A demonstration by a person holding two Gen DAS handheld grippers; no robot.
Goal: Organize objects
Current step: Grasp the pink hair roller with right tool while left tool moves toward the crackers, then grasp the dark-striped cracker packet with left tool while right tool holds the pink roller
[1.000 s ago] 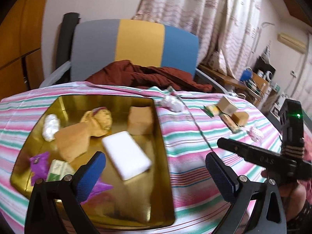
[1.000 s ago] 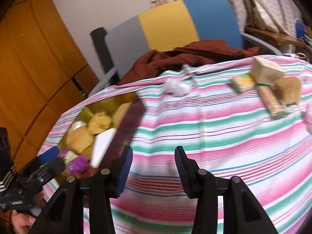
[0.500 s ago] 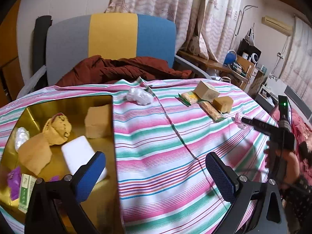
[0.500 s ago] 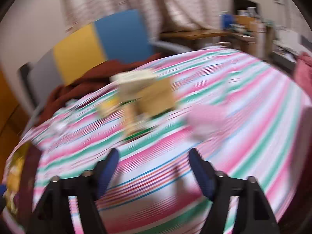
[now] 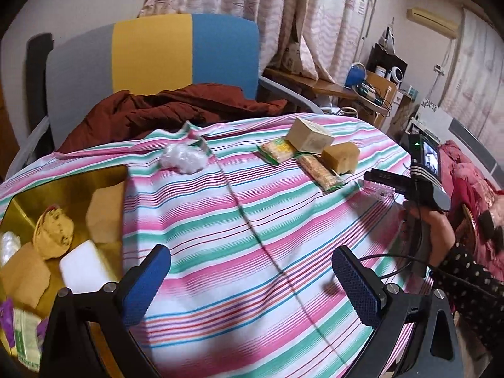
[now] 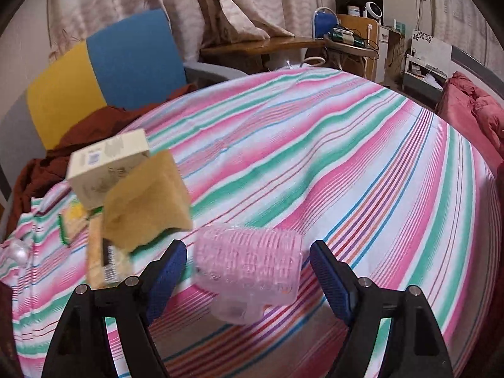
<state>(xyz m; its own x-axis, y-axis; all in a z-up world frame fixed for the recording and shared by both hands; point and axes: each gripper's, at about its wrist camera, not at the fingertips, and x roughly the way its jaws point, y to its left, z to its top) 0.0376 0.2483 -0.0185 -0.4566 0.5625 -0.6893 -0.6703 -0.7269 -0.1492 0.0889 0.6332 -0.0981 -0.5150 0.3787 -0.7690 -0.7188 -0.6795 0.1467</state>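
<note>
A: Pink packet (image 6: 249,271) — half a second ago it was out ahead; now the right gripper (image 6: 249,274) has swung in, blades apart on either side of it, not touching. A pick looks near.

B: Where does it lie?

A: On the striped cloth (image 6: 346,163), the brown block (image 6: 145,198) at its ten o'clock.

B: And the left view?

A: Only it shows the gold tray (image 5: 25,198) at nine o'clock, part filled. The left gripper (image 5: 252,283) hangs open, empty.

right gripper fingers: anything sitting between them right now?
Yes. In the right wrist view, the clear pink plastic pack lies on the striped tablecloth between the open right gripper fingers, touching neither blue pad.
</note>
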